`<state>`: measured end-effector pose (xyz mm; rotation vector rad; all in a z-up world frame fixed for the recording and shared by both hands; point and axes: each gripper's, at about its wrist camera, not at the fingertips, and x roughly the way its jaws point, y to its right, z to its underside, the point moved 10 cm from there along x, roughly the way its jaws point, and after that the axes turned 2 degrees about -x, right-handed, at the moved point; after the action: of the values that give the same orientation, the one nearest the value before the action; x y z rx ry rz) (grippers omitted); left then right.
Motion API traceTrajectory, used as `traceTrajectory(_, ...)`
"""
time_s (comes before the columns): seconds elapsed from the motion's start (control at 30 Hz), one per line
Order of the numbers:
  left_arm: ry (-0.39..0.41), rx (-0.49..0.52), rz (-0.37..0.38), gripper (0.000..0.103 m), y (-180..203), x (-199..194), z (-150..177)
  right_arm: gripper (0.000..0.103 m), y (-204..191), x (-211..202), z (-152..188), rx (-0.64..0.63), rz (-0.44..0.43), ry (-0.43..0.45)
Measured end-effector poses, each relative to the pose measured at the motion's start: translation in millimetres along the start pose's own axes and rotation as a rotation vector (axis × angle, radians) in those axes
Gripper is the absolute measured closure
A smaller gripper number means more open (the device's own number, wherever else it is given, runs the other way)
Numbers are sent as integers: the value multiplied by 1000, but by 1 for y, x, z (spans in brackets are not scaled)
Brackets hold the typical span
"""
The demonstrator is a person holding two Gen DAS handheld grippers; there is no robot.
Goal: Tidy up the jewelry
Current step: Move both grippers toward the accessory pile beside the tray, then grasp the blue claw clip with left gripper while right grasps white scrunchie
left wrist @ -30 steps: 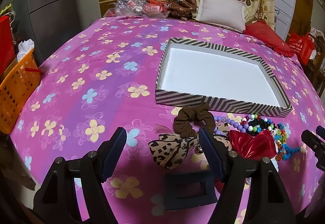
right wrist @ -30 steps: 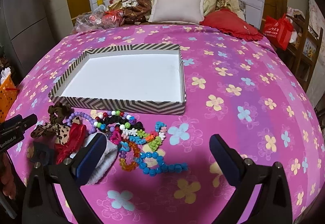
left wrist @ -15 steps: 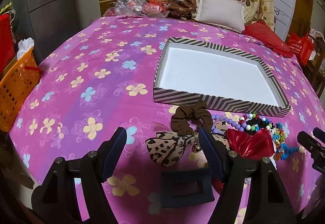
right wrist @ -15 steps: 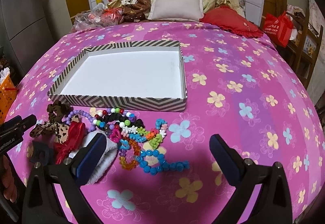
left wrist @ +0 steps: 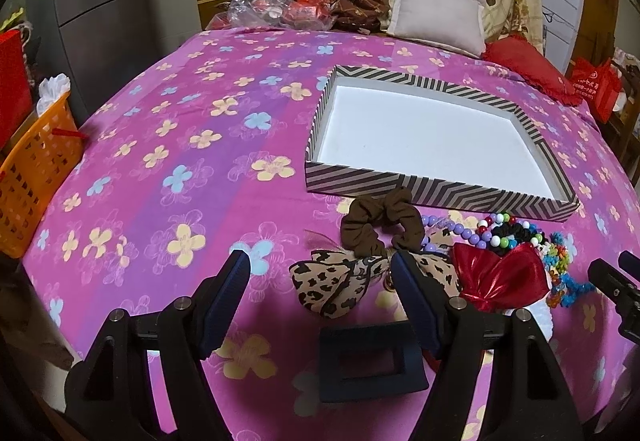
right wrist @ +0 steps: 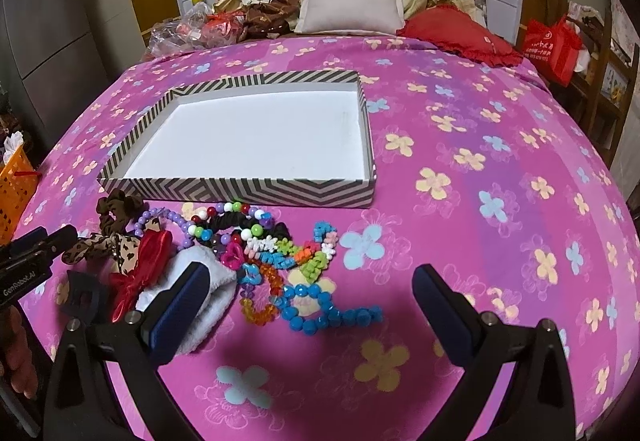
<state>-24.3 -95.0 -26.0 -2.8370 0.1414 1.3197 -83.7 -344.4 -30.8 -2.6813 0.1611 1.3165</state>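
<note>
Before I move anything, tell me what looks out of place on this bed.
The striped box is bare inside, while the jewelry lies in a loose heap on the bedspread in front of it: bead bracelets, a brown scrunchie, a leopard bow and a red bow, partly overlapping. Nothing looks broken.

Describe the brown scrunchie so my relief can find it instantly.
Find the striped box on the pink bedspread. Against its near wall, at the heap's left end, lies the brown scrunchie: a plain ruffled cloth ring, unlike the leopard bow in front.
</note>
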Motion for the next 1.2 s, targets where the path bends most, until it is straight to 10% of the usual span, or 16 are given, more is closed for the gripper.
traceTrajectory(1.2, -47, -38, 26, 37, -26, -12, 16, 3, -28, -10, 15, -67, -83, -32)
